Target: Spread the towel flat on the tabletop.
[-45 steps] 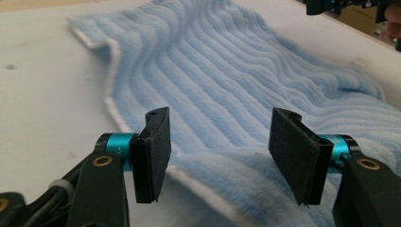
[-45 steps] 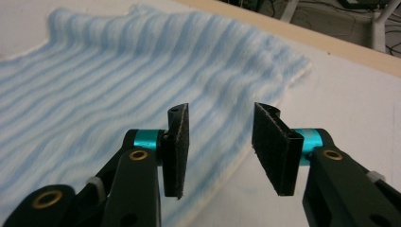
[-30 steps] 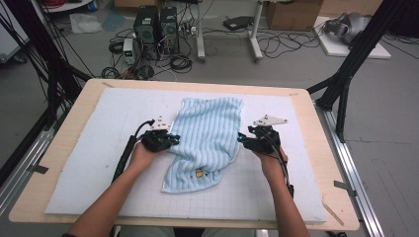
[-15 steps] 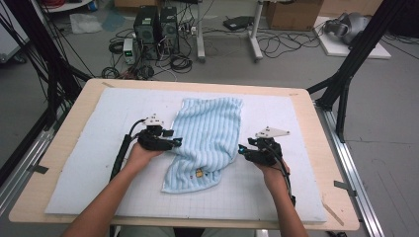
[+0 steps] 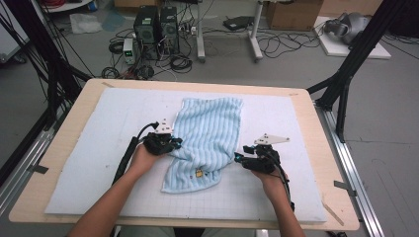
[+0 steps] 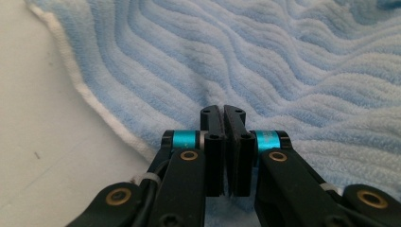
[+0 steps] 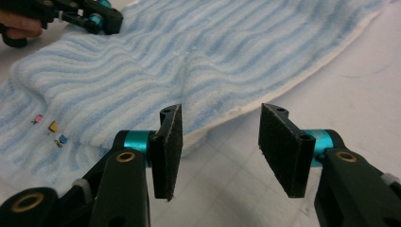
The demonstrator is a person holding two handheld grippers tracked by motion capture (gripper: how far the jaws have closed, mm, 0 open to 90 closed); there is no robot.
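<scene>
Blue striped towel (image 5: pixel 207 136) lies rumpled mid-table on the white mat (image 5: pixel 89 148). Left tongs (image 6: pixel 223 124) have just closed, pressed together at its left edge (whether any cloth is nipped, cannot tell). Right tongs (image 7: pixel 220 142) spread, empty, just off the towel's right hem.

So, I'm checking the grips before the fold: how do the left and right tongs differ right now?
The left tongs are shut, having just been closing at the towel's edge; the right tongs stand open with nothing between them. The left ones sit over the towel, the right ones over the bare white mat beside it. Both have black jaws.
</scene>
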